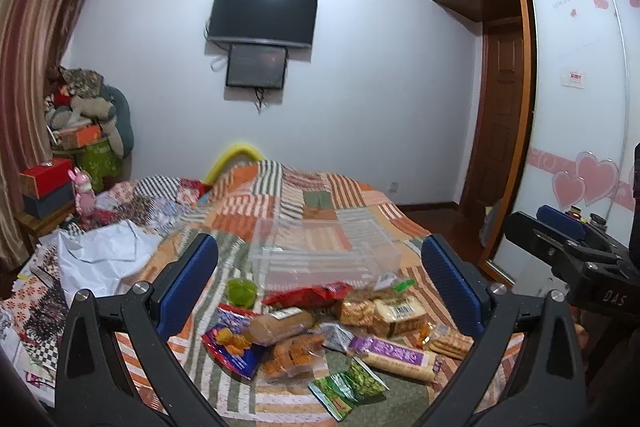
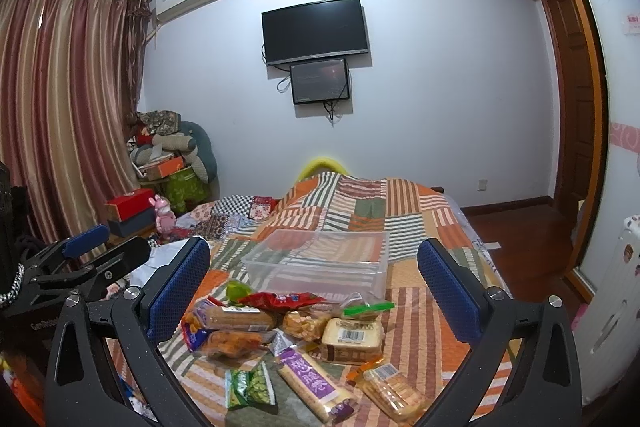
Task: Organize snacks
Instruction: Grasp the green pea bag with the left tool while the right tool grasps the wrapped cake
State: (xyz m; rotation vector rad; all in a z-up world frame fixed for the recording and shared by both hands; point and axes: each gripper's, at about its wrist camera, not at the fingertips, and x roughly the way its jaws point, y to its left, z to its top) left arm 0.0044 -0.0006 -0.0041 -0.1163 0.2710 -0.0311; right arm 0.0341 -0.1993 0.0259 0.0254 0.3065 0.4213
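A patchwork quilt (image 2: pixel 404 211) filled the lower half of both views. A clear plastic bin (image 2: pixel 320 259) sat at centre frame, with the snack pile (image 2: pixel 296 331) just below it. The left gripper (image 1: pixel 320 283) and right gripper (image 2: pixel 314 287) both hovered above the pile, fingers spread wide and holding nothing.
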